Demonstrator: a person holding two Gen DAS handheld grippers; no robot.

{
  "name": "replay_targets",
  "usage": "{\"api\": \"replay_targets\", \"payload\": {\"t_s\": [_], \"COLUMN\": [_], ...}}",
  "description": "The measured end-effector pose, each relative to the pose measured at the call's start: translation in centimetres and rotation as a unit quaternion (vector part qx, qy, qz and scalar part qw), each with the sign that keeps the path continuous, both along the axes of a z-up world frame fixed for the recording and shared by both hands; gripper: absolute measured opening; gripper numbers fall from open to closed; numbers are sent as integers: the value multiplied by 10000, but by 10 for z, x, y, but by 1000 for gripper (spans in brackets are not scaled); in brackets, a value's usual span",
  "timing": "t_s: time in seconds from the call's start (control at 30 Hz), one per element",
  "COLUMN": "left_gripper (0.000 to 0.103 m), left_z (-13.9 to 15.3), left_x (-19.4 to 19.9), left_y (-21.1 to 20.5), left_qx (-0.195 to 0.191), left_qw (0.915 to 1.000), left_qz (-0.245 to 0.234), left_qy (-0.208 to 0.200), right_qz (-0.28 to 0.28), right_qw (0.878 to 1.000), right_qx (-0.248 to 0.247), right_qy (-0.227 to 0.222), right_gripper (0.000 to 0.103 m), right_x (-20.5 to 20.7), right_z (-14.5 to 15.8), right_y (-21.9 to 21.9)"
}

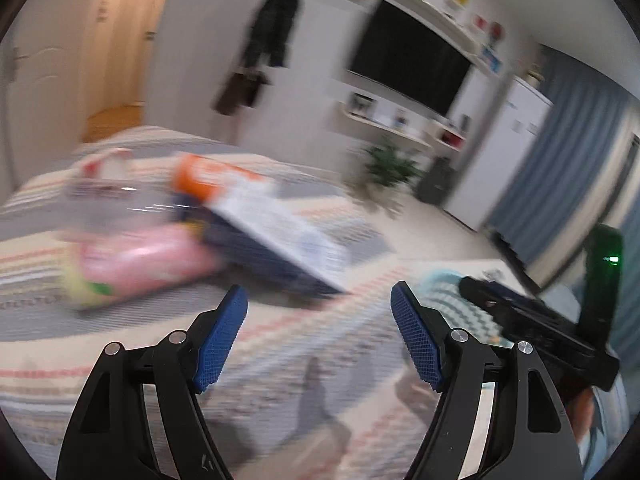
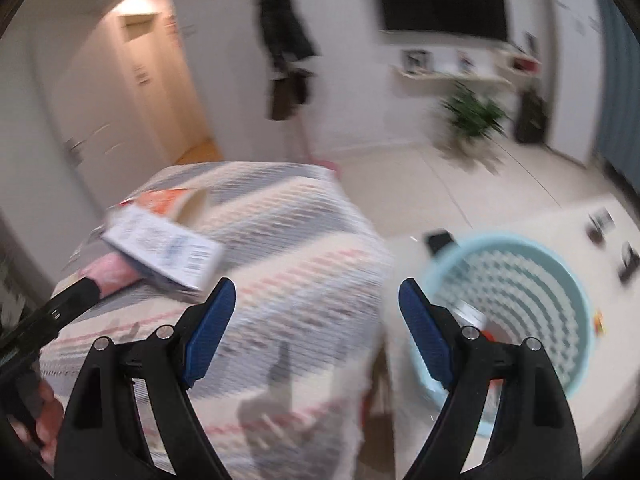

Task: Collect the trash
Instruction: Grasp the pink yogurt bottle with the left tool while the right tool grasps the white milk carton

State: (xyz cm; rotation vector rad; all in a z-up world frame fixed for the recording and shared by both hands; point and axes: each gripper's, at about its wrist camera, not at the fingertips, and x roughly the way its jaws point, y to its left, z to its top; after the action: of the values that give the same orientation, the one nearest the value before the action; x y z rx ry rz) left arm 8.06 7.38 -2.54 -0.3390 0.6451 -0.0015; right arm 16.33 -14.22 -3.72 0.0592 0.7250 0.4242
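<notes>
**Both tongs empty, trash ahead on the bed**

Left tongs [image 1: 318, 300] and right tongs [image 2: 316, 294] gape apart. Just beyond the left pair lies the blue-white carton [image 1: 276, 236], pink packet [image 1: 140, 264] leftward; the basket [image 2: 576, 280] waits right. Judged best: slow down, straddle the carton's edge, then close

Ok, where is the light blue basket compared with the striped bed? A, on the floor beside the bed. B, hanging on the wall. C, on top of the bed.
A: the light blue basket stands on the pale floor, right of the striped bed.
</notes>
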Motion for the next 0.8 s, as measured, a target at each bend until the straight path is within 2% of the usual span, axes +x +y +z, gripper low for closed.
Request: {"api": "replay_targets", "payload": {"t_s": [0.13,0.33,0.5,0.8], "left_gripper": [73,73,73,73], "left_z": [-1,-11,-19,-28], "left_x": [-15,-22,-14,11], "left_y": [52,108,127,133], "left_qx": [-49,-157,-169,-106], "left_qw": [9986,9947,9941,9953], "left_qz": [516,954,946,765], "left_qy": [126,345,505,592], "right_qz": [783,1541,2002,2749], "right_qw": [9963,9858,9748,9514], "right_qx": [-149,-477,-858,-1281], "right_qy": [-319,-466,-486,-541], "right_gripper": [80,87,88,88], "right_x": [1,7,20,36], "right_z": [9,6,-5,-19], "right_y": [58,113,147,172]}}
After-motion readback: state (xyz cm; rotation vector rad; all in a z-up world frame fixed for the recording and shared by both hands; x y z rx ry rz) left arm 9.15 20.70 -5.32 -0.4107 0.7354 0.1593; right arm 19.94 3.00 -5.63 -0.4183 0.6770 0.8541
